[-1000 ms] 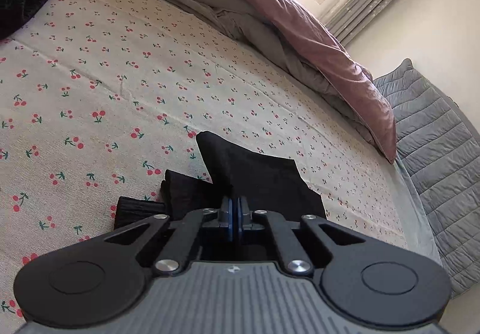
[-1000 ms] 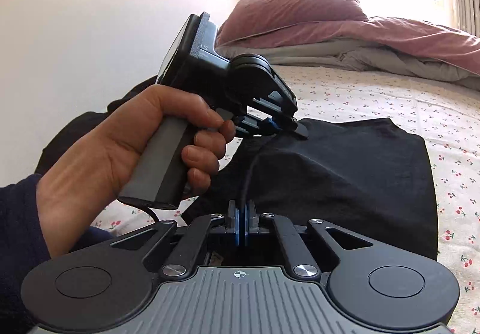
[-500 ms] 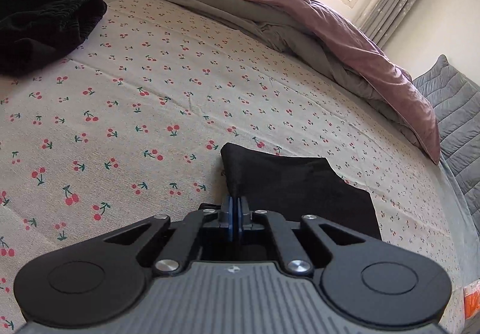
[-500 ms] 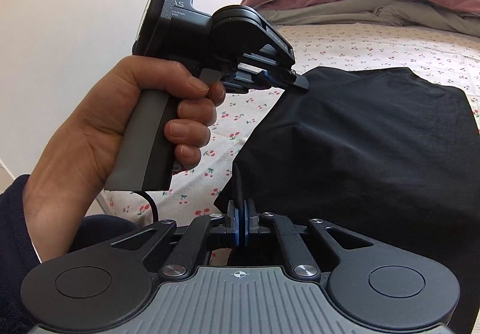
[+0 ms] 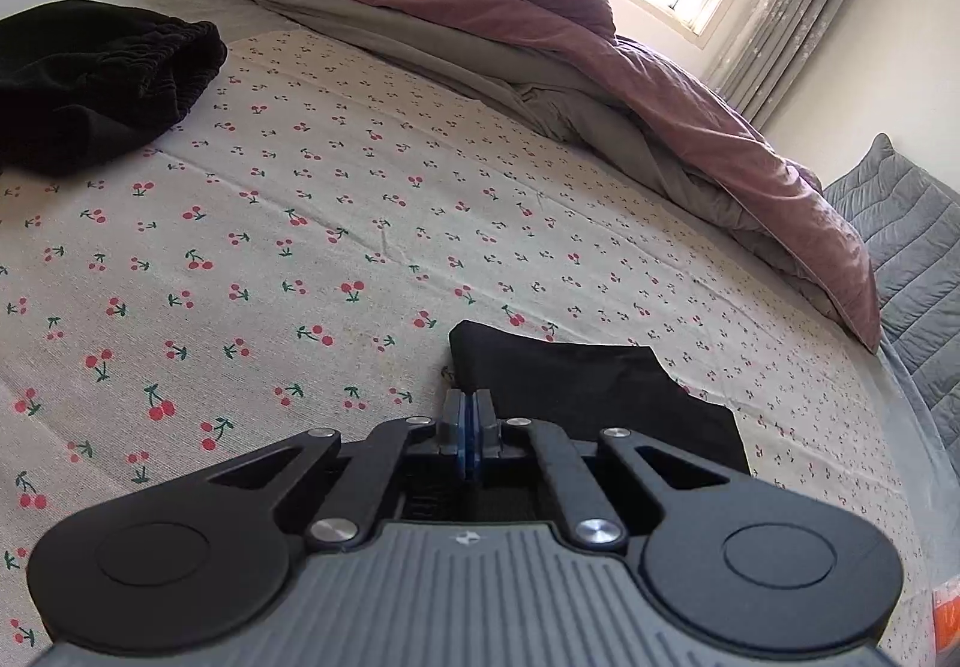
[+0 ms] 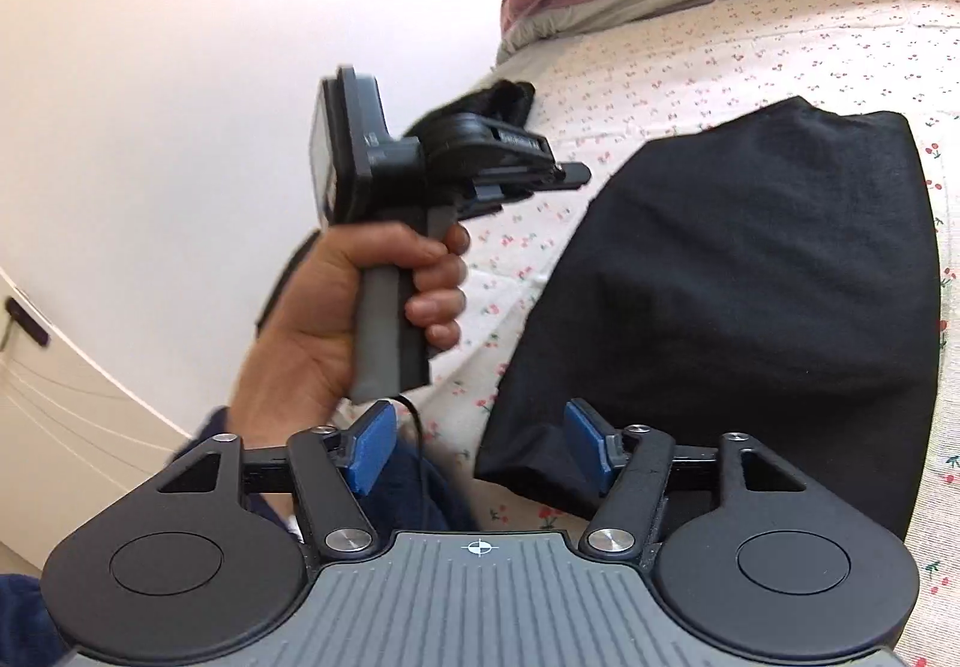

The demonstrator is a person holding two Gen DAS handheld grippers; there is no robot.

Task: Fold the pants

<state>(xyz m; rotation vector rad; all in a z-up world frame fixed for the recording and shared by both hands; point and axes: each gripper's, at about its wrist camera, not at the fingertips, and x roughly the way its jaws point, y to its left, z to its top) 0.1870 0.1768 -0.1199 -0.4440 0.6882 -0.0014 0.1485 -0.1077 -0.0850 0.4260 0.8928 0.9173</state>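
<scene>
Bed sheet (image 5: 360, 223), cherry-printed: landmark. Pants (image 6: 750, 277), black, laid folded on it, near its front edge. Left gripper (image 5: 467, 415): pressed together, a pants corner apparently pinched; the fold could be dragged askew. Right gripper (image 6: 480, 448): spread, nothing held.

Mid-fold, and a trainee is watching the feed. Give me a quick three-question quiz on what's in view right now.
1. True or false: the right gripper has its jaws open.
2. The pants are: A red, B black, C striped.
3. Fill in: the sheet is printed with small red ___.
Key: 1 true; 2 B; 3 cherries.
</scene>
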